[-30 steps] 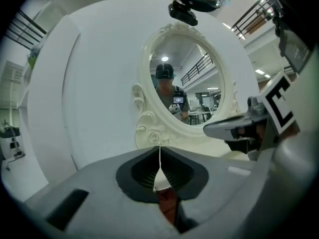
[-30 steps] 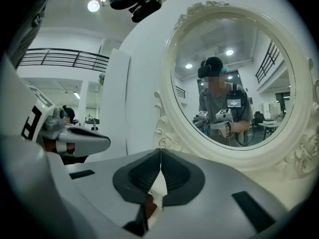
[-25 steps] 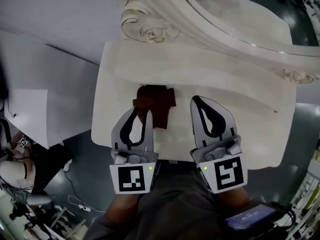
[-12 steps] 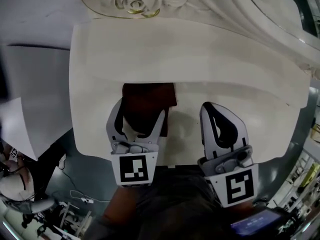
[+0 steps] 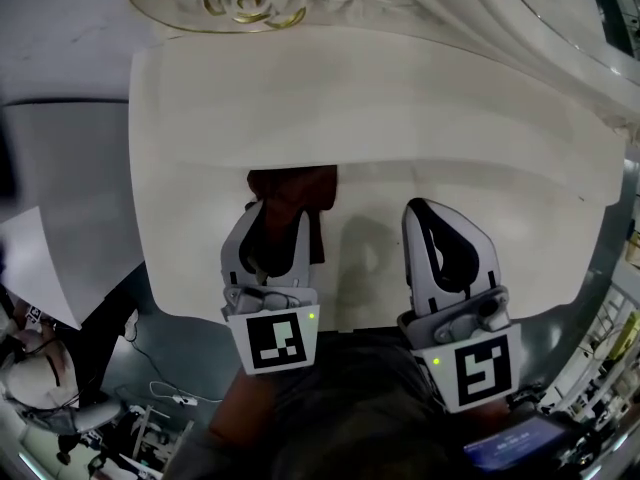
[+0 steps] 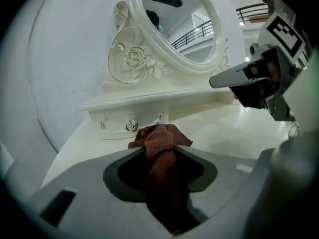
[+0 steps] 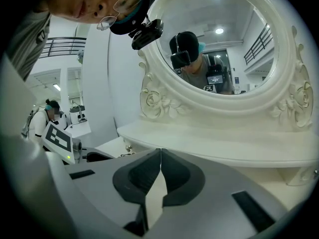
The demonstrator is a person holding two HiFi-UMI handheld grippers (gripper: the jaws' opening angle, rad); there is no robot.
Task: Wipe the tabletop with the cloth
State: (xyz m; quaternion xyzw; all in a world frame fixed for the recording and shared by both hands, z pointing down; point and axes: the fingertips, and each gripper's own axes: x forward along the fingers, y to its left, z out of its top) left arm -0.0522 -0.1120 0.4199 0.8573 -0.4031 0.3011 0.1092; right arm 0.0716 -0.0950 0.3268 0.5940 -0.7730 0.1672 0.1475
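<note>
Your left gripper has just been closing its 2 jaws and now pinches the dark red cloth, bunched on the white tabletop. To its right, your right gripper hovers closed with nothing between its jaws.

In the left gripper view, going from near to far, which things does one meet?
left gripper, whose jaws have just been closing on the cloth between them → cloth → drawer knob → carved rose
</note>
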